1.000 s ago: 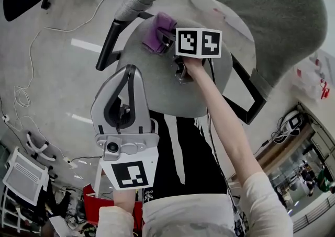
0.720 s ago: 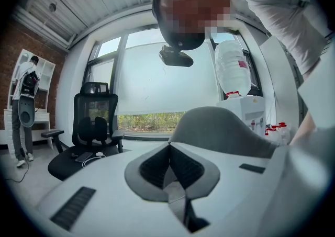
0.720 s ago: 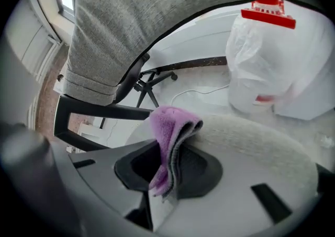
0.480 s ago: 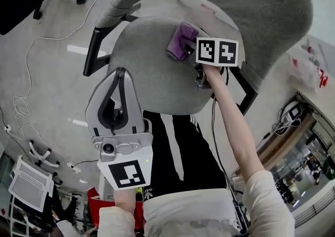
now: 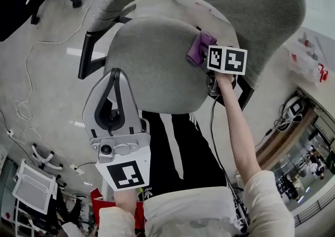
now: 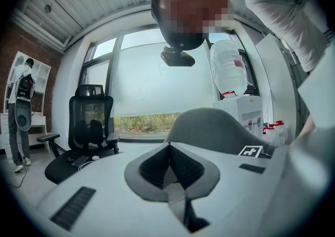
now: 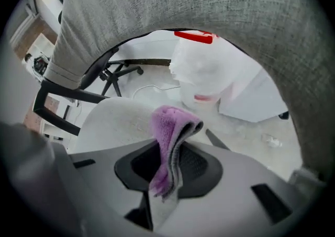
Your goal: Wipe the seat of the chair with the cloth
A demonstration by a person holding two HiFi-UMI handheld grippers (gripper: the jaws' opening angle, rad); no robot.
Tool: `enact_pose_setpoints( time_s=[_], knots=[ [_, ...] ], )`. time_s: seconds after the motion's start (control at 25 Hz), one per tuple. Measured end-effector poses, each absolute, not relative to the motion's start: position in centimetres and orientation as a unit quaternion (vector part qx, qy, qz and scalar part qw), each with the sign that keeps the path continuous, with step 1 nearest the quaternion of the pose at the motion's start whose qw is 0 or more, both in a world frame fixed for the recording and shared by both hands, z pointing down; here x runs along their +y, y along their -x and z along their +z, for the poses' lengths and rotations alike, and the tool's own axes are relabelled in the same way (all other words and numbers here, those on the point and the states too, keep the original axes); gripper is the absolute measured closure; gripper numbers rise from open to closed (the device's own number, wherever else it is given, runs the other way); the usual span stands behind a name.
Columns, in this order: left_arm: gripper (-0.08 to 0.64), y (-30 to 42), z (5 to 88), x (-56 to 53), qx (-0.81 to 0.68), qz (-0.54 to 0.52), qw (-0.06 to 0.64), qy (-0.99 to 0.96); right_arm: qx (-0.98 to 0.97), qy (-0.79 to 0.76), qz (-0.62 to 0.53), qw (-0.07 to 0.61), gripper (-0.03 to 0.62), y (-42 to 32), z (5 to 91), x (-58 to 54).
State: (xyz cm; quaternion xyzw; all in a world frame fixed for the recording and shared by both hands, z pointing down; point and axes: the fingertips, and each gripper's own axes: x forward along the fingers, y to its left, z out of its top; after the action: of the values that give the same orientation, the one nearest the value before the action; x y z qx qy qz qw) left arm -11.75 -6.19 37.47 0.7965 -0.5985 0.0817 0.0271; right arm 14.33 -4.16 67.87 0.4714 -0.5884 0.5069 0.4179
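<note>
Altogether two grippers, one grey chair (image 5: 235,0) and one cloth (image 5: 200,46) were in play. At the far left of the head view a single white cable (image 5: 24,106) trailed over the concrete floor (image 5: 47,89). Next came the left gripper (image 5: 116,74), held off the chair's near side above the person's lap. Its jaws were shut together with nothing between them, and its own view looked out level at one black mesh office chair (image 6: 91,121) and a grey chair back beyond the tips. The grey chair's round seat (image 5: 152,63) filled the middle, with two black armrests, one on each side, and the wide backrest curving over the far side.

The cloth was at the seat's right rear edge, just beside the backrest. It was purple and fleecy, with a paler grey-white underside, and was folded over on itself. The fold stood up above the jaws and a frayed end hung down between them. The right gripper (image 7: 170,164) had its jaws clamped on that cloth, and its marker cube (image 5: 227,59) sat just right of the cloth. Whether the cloth pressed onto the seat fabric could not be told.
</note>
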Motion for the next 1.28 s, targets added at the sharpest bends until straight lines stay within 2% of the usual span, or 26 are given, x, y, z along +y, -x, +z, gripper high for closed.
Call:
enact_pose_setpoints(
  time_s=[0.32,0.68,1.08,1.28],
  knots=[
    [0.546,11.0,37.4,-6.1,-0.593,0.083,0.025,-0.801,-0.550,-0.485,0.454,0.506,0.505,-17.5,67.3,-3.4],
    [0.546,11.7,38.0,-5.7,-0.599,0.085,0.038,-0.795,-0.518,-0.499,0.406,0.564,0.505,-20.1,66.8,-2.6],
    [0.546,13.1,38.1,-5.7,-0.617,0.086,0.037,-0.781,-0.517,-0.506,0.415,0.552,0.505,-20.2,66.7,-2.6],
    [0.546,13.9,38.2,-5.6,-0.621,0.087,0.032,-0.778,-0.585,-0.502,0.433,0.467,0.505,-16.7,64.9,-3.8]
  ],
)
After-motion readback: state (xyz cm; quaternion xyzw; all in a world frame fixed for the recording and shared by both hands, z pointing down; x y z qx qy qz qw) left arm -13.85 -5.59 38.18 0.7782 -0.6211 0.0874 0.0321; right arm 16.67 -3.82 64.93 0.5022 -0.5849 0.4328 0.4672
